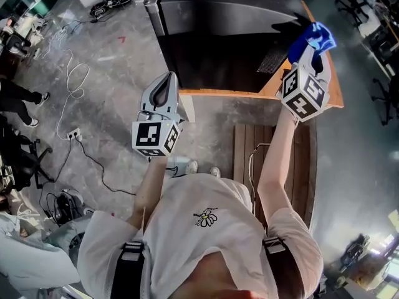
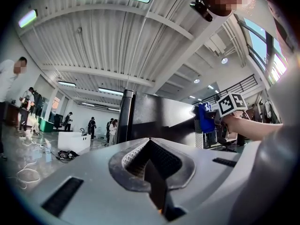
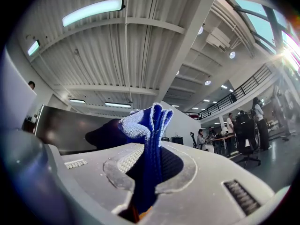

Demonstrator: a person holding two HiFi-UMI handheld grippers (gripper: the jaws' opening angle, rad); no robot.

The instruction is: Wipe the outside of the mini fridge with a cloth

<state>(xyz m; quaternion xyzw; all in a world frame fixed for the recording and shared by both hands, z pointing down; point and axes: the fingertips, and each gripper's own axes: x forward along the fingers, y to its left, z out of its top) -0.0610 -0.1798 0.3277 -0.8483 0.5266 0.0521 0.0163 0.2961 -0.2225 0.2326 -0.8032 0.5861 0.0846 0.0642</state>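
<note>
The mini fridge (image 1: 218, 42) is a dark box standing on a wooden top (image 1: 335, 89), upper middle of the head view. My right gripper (image 1: 310, 50) is shut on a blue cloth (image 1: 315, 36), held at the fridge's right side; whether cloth and fridge touch is unclear. In the right gripper view the cloth (image 3: 147, 125) sticks up out of the shut right gripper (image 3: 150, 158), with the fridge's dark wall (image 3: 70, 130) to its left. My left gripper (image 1: 163, 85) hangs in front of the fridge's left corner, shut and holding nothing. The left gripper view shows the left gripper (image 2: 151, 146), the fridge (image 2: 154, 118) and the cloth (image 2: 205, 118).
A slatted wooden bench (image 1: 274, 157) stands below the wooden top, to my right. Cables (image 1: 75, 80) and a power strip (image 1: 73, 134) lie on the concrete floor at left. People (image 1: 15, 95) stand at the far left, and office chairs (image 1: 383, 98) at the right.
</note>
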